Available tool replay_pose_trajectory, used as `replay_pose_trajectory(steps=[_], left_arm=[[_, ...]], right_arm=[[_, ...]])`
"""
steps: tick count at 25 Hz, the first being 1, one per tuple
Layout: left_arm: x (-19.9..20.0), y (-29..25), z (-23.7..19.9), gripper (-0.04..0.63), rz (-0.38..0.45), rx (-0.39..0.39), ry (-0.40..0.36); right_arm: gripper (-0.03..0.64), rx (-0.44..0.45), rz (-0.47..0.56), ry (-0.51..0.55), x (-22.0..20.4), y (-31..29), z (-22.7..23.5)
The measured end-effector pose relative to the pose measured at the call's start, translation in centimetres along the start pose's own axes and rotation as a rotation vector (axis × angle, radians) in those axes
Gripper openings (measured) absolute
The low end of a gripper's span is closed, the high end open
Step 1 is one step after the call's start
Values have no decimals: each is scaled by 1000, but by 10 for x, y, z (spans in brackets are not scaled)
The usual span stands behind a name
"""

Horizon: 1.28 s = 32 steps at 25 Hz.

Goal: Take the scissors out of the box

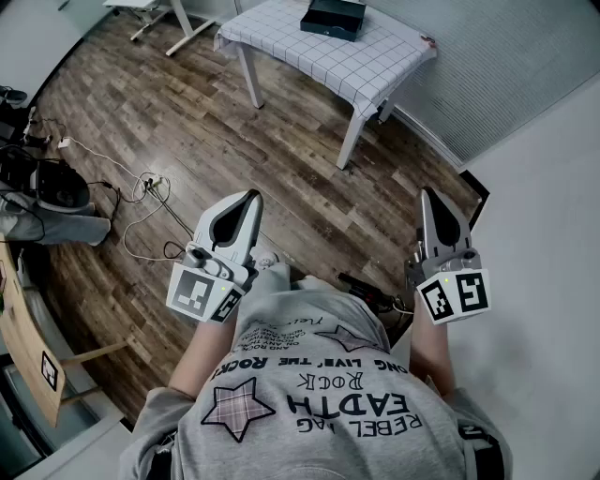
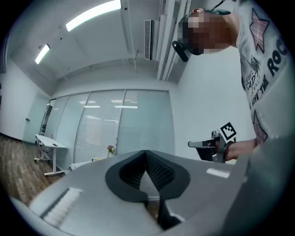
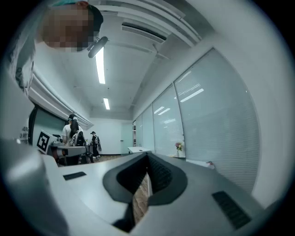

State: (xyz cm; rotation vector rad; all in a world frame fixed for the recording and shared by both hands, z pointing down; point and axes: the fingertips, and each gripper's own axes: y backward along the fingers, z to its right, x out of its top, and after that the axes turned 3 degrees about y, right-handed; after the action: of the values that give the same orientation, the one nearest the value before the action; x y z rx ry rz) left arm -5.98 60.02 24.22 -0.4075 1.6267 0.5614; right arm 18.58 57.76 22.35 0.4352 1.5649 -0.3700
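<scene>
Both the left gripper (image 1: 249, 197) and the right gripper (image 1: 427, 193) are hanging by the person's body, jaws closed on nothing. The box (image 1: 333, 17) is sitting on the far bench (image 1: 375, 56); no scissors are showing. Walking over is probably coming first.

Open floor ahead, table at the far end.
I had clear wooden floor (image 1: 309, 178) between me and the far table (image 1: 375, 66), its legs standing under the near edge. Loose cables (image 1: 141, 202) and piled gear (image 1: 47, 197) crowded the left, a white wall (image 1: 553, 187) closed the right, and the dark box (image 1: 333, 17) occupied the tabletop's far side.
</scene>
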Motion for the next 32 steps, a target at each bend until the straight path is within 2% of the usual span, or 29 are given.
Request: replay_pose_trajectory(steps=[12,20,27,32], left_arm=[[-4,8,5,3,-20,10,11],[-17,12,5,3,-53,36,29],[-15,-1,-16,3,-52,44,13],[-25,-30,-45,3,-55,34,31]], right_arm=[[14,-8,1,-12,3,16,0],[14,19,12,-74,-5,14,5],[14,42,19,-69,-2,-9,7],[14,30,7,-60,-7,-41,21]])
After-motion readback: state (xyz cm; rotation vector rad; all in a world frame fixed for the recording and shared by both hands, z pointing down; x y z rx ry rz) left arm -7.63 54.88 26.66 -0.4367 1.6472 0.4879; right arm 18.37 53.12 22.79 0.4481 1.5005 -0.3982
